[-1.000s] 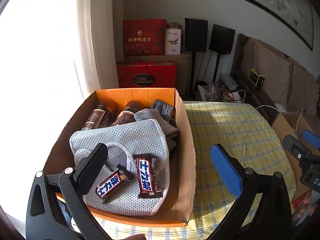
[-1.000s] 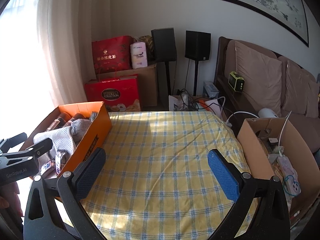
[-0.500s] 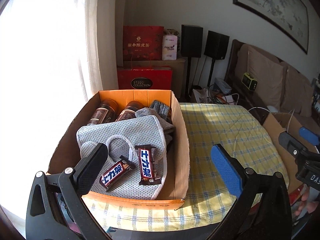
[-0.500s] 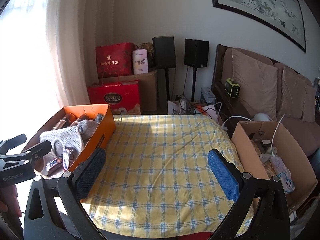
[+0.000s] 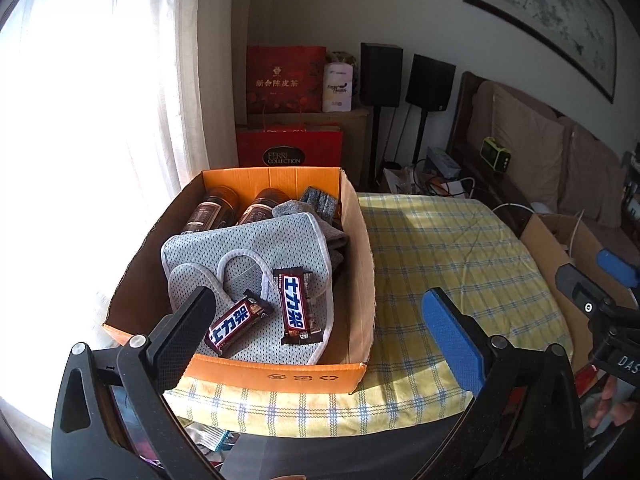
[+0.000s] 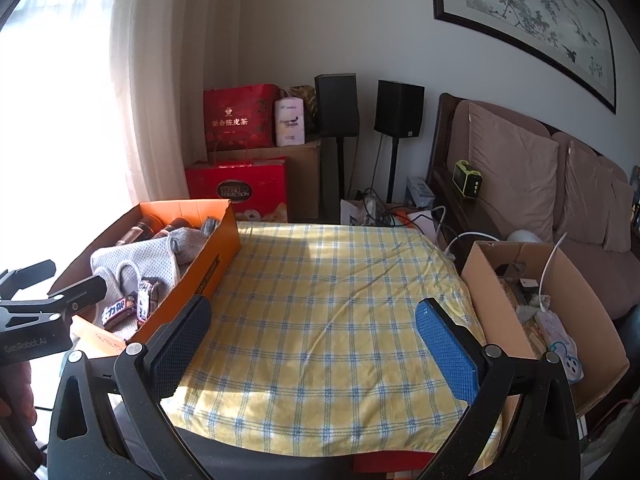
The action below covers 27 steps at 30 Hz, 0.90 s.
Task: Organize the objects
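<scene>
An orange cardboard box [image 5: 280,376] stands at the left end of a table with a yellow checked cloth [image 5: 448,256]. In it lie a grey mesh garment [image 5: 248,240], two brown candy bars [image 5: 236,322] [image 5: 294,308], two dark bottles [image 5: 210,212] and grey socks [image 5: 320,200]. My left gripper [image 5: 320,324] is open and empty, held back in front of the box's near wall. My right gripper [image 6: 312,328] is open and empty over the near edge of the cloth [image 6: 332,292]. The box also shows in the right wrist view [image 6: 200,268].
A plain cardboard box [image 6: 568,280] with cables and small items stands to the right of the table. Red gift bags [image 6: 240,120], two black speakers [image 6: 336,104] and a sofa [image 6: 520,184] are behind. A curtained window is on the left.
Both grippers have pulled back and up from the table; the orange box and cloth look farther away. Both stay open and empty. The objects in the box have not moved.
</scene>
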Available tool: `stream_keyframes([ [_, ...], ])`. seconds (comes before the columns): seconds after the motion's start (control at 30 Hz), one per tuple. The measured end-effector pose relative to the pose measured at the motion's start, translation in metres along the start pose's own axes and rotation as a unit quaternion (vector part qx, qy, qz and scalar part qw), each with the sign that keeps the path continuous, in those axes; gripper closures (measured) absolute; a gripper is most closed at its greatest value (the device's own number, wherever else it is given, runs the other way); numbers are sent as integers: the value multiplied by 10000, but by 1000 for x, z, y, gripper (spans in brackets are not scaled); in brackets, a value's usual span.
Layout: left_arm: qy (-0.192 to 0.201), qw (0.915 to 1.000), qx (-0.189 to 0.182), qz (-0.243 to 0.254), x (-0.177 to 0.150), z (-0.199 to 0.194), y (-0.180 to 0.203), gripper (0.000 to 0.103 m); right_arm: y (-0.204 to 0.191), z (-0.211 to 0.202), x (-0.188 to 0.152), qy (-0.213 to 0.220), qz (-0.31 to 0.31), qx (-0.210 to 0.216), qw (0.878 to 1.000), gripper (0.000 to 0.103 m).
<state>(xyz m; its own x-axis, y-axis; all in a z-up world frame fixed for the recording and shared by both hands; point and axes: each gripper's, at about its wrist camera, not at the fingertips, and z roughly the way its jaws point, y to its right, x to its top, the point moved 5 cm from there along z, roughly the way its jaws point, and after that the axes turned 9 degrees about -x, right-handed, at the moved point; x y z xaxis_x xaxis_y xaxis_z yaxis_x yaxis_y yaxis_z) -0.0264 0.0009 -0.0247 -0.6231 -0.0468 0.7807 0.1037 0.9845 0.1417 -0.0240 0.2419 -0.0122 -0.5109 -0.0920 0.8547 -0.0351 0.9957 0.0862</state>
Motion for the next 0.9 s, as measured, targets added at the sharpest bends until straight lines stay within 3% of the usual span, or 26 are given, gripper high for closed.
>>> stream_keyframes([
  [0.9,11,9999,90,132,-1,-3,1,0,-1,-2,0,36,-49,-66,10000,0],
])
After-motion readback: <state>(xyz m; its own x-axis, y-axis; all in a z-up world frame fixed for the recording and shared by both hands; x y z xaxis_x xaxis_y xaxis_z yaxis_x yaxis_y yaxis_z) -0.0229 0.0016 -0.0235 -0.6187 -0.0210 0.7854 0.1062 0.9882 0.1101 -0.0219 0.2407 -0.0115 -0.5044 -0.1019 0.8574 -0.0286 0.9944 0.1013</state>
